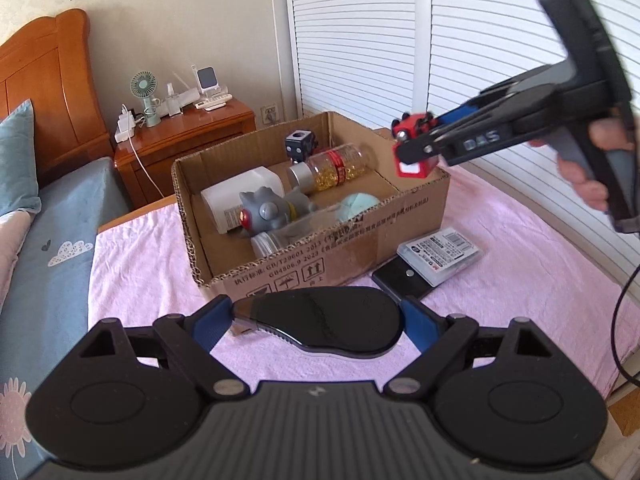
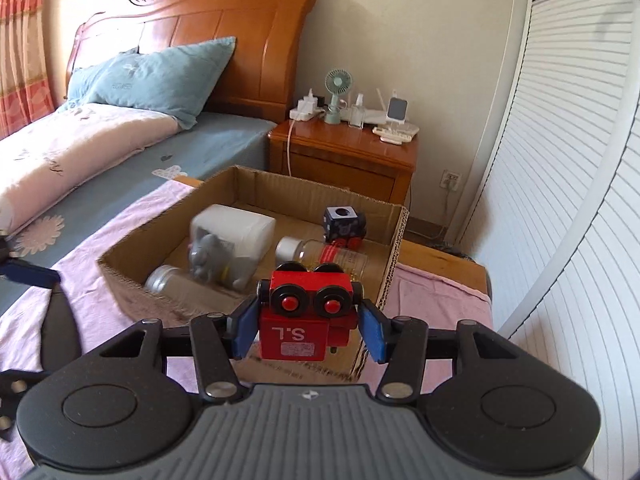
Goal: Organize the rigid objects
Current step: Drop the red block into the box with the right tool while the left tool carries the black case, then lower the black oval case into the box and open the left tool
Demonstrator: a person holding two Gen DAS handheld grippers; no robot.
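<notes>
A red toy train car [image 2: 306, 314] with black wheels hangs upside down between the blue pads of my right gripper [image 2: 308, 330], which is shut on it. In the left wrist view the same red toy train car [image 1: 414, 142] is in the air over the right rim of the open cardboard box [image 1: 320, 264]. My left gripper [image 1: 320, 320] is shut on a black glossy oval case [image 1: 320, 322], held above the pink cloth in front of the box. Inside the box lie a grey toy figure [image 1: 272, 210], a pill bottle [image 1: 332, 168], a white container [image 1: 240, 196] and a dark toy cube [image 1: 300, 144].
A clear plastic case [image 1: 440, 256] and a flat black item [image 1: 404, 280] lie on the pink cloth [image 1: 520, 272] right of the box. A wooden nightstand [image 2: 344, 160] with a fan stands behind, a bed [image 2: 120, 152] lies left, and louvred doors [image 1: 400, 40] close the right.
</notes>
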